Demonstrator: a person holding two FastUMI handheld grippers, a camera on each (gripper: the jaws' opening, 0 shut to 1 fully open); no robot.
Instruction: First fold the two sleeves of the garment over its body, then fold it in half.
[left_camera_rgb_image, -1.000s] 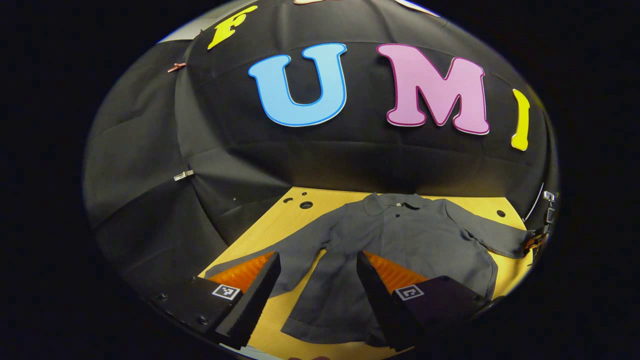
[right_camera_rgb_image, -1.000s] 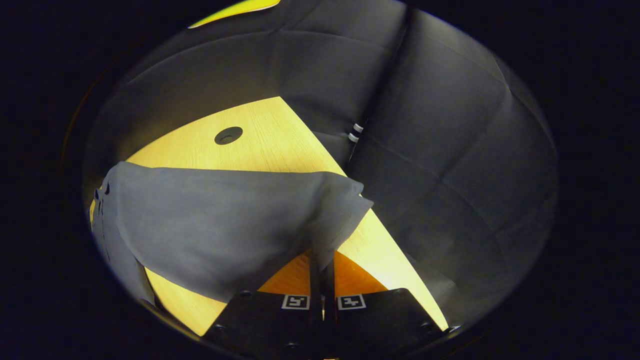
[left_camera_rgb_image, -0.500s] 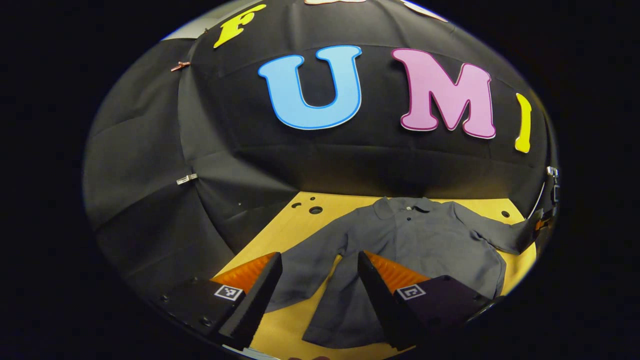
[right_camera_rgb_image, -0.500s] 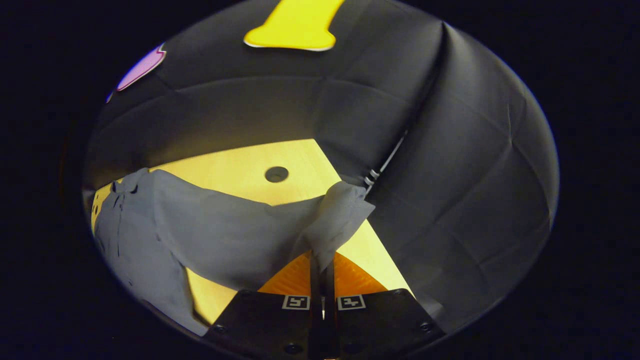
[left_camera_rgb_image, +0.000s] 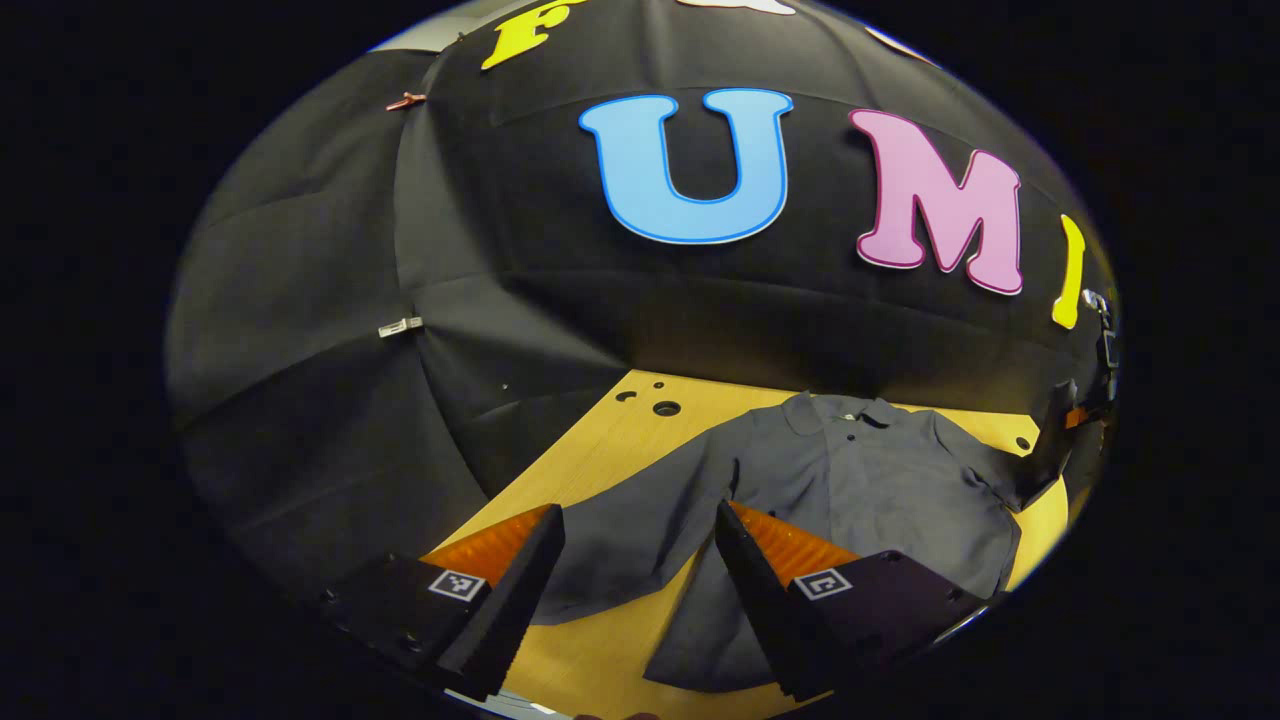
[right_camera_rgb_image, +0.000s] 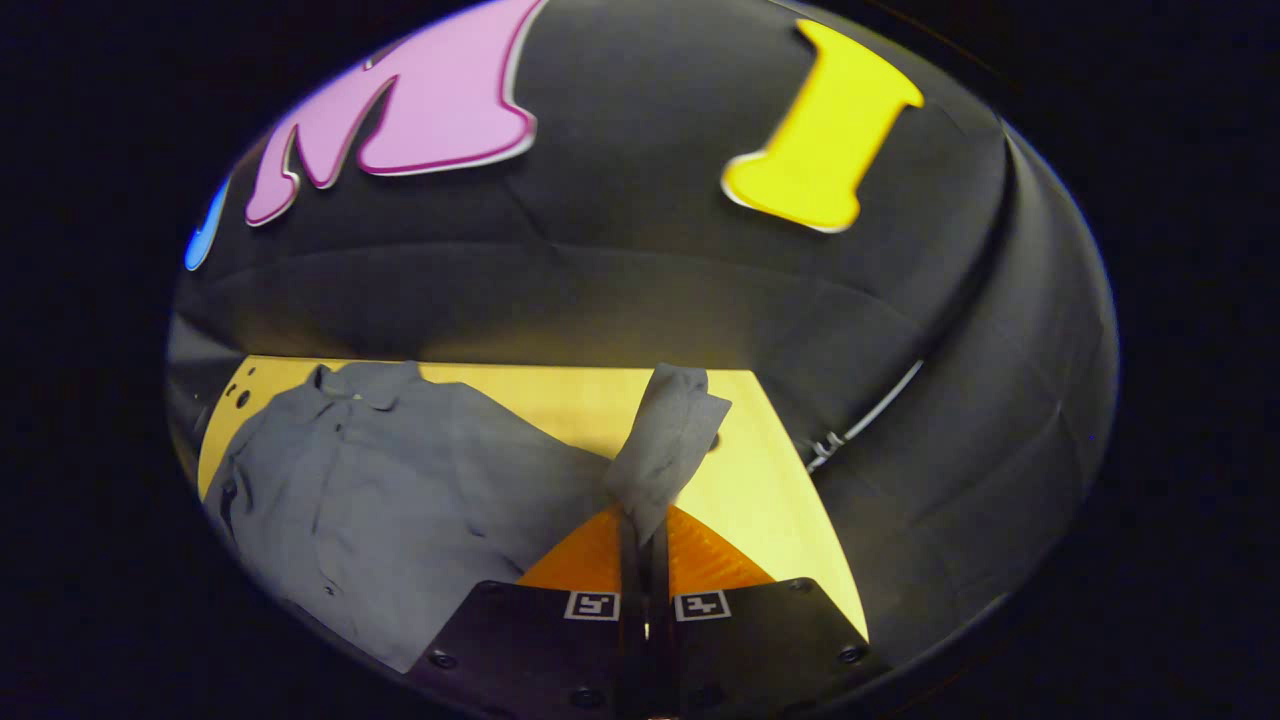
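Right gripper (right_camera_rgb_image: 645, 540) clamps right sleeve (right_camera_rgb_image: 668, 440) raised off table (right_camera_rgb_image: 760, 480), left gripper (left_camera_rgb_image: 635, 560) open above flat left sleeve (left_camera_rgb_image: 630, 520); neither sleeve on body (left_camera_rgb_image: 880, 500), halving outstanding

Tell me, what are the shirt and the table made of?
The shirt looks like soft woven cloth with a matte grey finish: it creases, and its sleeve hangs limp from the right tool. The table looks like pale wood or wood-look board, smooth, with faint grain lines.
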